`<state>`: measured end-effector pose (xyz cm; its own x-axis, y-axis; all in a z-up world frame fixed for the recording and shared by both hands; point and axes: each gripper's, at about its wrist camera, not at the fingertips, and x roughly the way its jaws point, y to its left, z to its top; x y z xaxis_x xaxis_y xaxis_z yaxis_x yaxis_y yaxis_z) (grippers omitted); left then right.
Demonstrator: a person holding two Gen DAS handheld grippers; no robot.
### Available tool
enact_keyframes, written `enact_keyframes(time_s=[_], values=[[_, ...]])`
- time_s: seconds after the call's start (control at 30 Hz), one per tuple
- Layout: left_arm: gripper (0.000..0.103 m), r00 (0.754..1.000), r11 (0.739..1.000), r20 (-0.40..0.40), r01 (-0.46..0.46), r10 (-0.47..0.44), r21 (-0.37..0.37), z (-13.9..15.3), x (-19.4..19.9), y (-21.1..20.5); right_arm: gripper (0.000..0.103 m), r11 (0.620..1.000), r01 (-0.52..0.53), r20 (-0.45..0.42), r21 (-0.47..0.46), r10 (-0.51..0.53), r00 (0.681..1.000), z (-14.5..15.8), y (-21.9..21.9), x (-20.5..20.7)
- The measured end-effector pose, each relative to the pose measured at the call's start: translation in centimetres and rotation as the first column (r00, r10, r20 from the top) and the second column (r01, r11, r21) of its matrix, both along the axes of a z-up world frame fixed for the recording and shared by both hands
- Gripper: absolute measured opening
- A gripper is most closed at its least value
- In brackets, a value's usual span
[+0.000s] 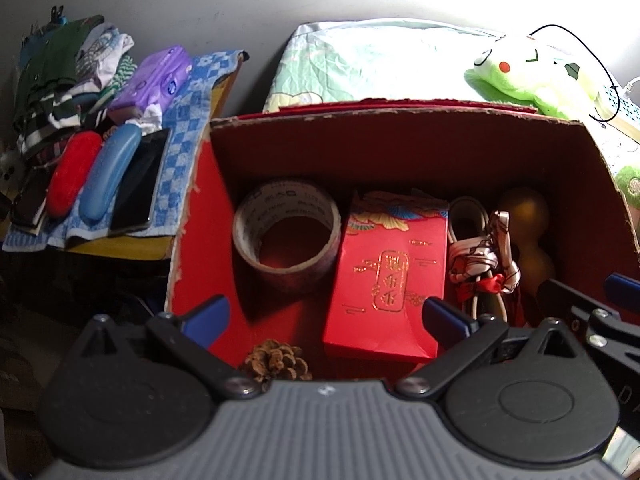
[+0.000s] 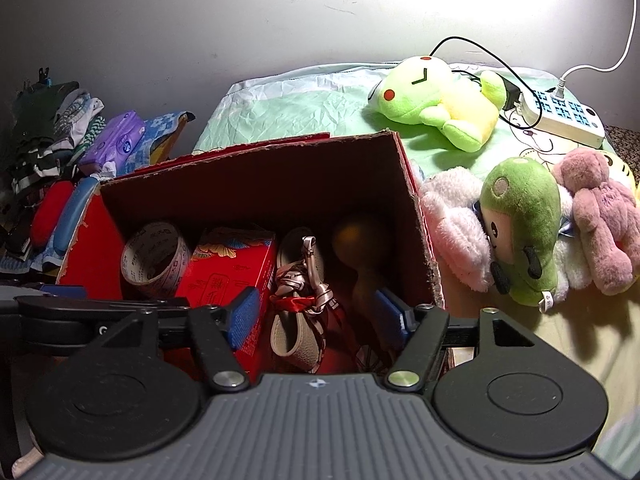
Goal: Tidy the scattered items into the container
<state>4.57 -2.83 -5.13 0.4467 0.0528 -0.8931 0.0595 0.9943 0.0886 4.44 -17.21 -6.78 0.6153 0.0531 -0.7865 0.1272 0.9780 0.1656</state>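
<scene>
Red cardboard box on the bed holds, left to right, tape roll, red packet, scarf-tied strap and gourd — all below both spread, empty grippers, left gripper over the packet, right gripper nearer the strap, which runs lengthwise away — plush toys crowd the bedding rightward.

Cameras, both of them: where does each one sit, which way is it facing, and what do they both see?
Left wrist: on the left gripper, angled down into the red box from its left half; own open fingers show, and the right gripper at the right edge.
Right wrist: on the right gripper, angled down over the box's right half; own open fingers show, with plush toys to the right.
Shared: box, tape roll, red packet.
</scene>
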Motion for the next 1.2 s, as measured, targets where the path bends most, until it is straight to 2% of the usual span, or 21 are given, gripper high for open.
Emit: enact_keyframes(time_s=[0.43,0.63,0.93,1.2], values=[[0.102,1.000,1.000,-0.011,-0.004,0.004,0.011,-0.6,-0.6,-0.3,0.066,0.999,0.030,-0.004,0.020,-0.030,1.000,-0.4,-0.4,-0.7],[0.102,1.000,1.000,-0.024,0.003,-0.002,0.017,-1.2,-0.8,-0.4,0.066,1.000,0.028,-0.017,0.012,-0.027,0.999,-0.9,-0.2,-1.1],[0.102,0.999,1.000,-0.035,0.010,-0.009,0.027,-1.9,-1.4,-0.8,0.065,1.000,0.017,0.011,-0.016,-0.017,1.000,-1.0,-0.1,-2.1],[0.102,1.000,0.999,0.017,-0.017,0.016,0.044,-0.5,-2.1,-1.0,0.060,1.000,-0.001,0.030,0.002,0.001,1.000,0.1,-0.7,-2.0]])
